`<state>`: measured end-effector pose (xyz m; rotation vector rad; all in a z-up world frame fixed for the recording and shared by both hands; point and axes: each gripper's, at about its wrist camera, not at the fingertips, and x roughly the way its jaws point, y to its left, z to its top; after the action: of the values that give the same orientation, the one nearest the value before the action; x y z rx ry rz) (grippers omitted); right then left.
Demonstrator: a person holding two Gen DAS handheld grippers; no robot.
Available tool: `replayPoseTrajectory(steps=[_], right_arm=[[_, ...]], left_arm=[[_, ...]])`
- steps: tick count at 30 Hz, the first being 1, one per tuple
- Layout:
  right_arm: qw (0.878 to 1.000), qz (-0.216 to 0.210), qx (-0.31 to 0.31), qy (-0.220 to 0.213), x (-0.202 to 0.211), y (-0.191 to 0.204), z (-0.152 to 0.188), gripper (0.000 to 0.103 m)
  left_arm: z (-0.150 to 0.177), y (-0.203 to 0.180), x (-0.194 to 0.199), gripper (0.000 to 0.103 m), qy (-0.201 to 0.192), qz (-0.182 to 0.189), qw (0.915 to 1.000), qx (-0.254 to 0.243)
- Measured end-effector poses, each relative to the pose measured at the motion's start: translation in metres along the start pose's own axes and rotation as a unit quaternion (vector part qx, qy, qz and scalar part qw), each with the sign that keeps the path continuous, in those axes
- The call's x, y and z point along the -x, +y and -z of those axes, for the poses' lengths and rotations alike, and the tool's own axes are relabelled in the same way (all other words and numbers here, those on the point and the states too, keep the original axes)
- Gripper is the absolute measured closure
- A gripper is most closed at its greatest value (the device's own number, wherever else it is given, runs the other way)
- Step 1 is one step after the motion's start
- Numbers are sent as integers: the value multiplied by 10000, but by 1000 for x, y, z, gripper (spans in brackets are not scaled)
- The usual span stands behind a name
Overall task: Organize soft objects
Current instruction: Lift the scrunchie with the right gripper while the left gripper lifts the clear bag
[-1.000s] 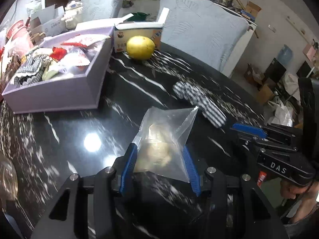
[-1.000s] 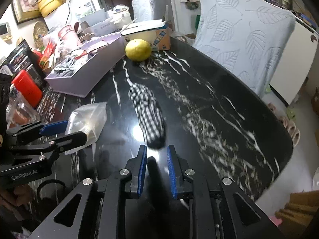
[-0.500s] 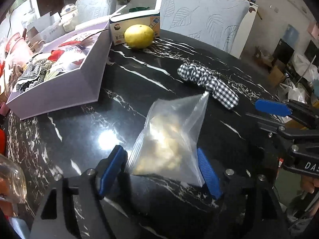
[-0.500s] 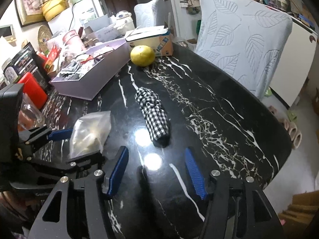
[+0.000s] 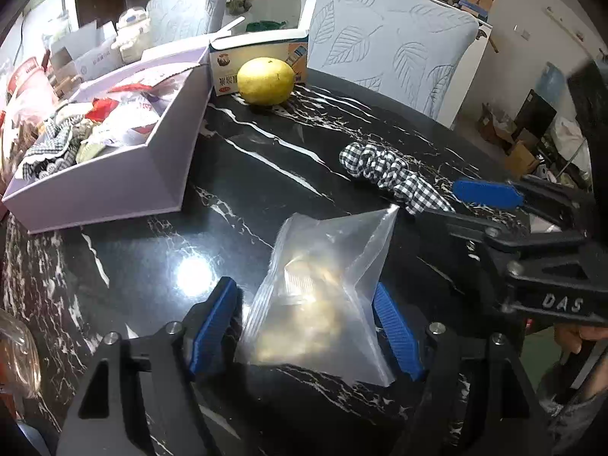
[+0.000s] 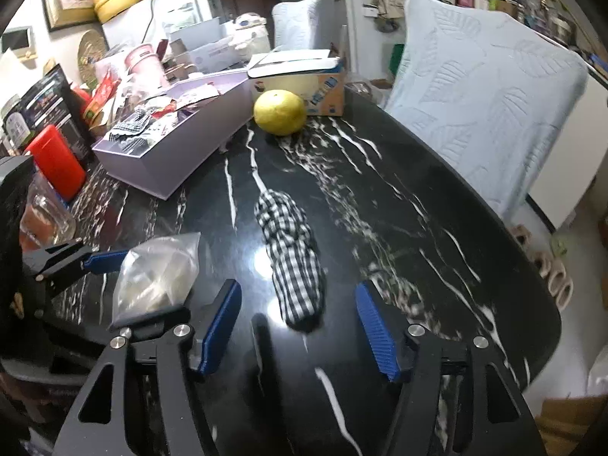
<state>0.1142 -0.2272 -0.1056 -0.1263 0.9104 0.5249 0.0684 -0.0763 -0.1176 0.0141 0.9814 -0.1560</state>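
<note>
A clear plastic bag [image 5: 323, 288] with pale contents lies on the black marble table [image 5: 243, 174]. My left gripper [image 5: 309, 326] is open, its blue fingers on either side of the bag's near end. A black-and-white checked scrunchie [image 6: 292, 254] lies mid-table; it also shows in the left wrist view [image 5: 387, 174]. My right gripper [image 6: 298, 326] is open, its fingers on either side of the scrunchie's near end. A lilac box [image 5: 114, 186] holding soft items and packets stands at the left.
A yellow citrus fruit [image 5: 266, 80] and a carton [image 5: 262, 57] stand behind the box. A red container [image 6: 57, 165] and a glass jar [image 6: 45, 212] sit at the left edge. Covered chairs [image 6: 482, 91] stand beyond the table's curved edge.
Both grippers have opened wide. The left one now straddles the bag it was closed around; the right one has moved forward around the scrunchie's near end.
</note>
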Motion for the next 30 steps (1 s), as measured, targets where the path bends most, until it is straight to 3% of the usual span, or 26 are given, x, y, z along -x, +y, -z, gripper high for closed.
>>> replayPoseTrajectory(steps=[2, 5, 6, 8, 9, 11, 24, 30], right_arm=[[10000, -57, 65, 23, -7, 2, -5, 40], [9997, -206, 75, 137, -16, 3, -7, 43], [9998, -138, 104, 71, -18, 4, -6, 48], [9998, 4, 182, 19, -21, 5, -5, 70], [9998, -8, 196, -17, -21, 4, -4, 77], [9998, -61, 188, -90, -22, 3, -3, 82], [9992, -146, -291, -210, 16, -3, 18, 84], [9992, -59, -265, -304, 39, 6, 31, 84]], left_arm=[[2, -5, 2, 43, -107, -157, 9996, -187], [3, -7, 2, 45, -192, -144, 9995, -197], [2, -5, 1, 46, -196, -99, 9996, -155], [1, -3, 1, 52, -202, -122, 9997, -85], [0, -2, 1, 53, -188, -132, 9997, -50], [-1, 1, 2, 54, -176, -158, 9997, 10], [2, 4, 23, 55, -268, 259, 9992, 143], [5, -1, 42, 55, -452, 228, 9986, 125]])
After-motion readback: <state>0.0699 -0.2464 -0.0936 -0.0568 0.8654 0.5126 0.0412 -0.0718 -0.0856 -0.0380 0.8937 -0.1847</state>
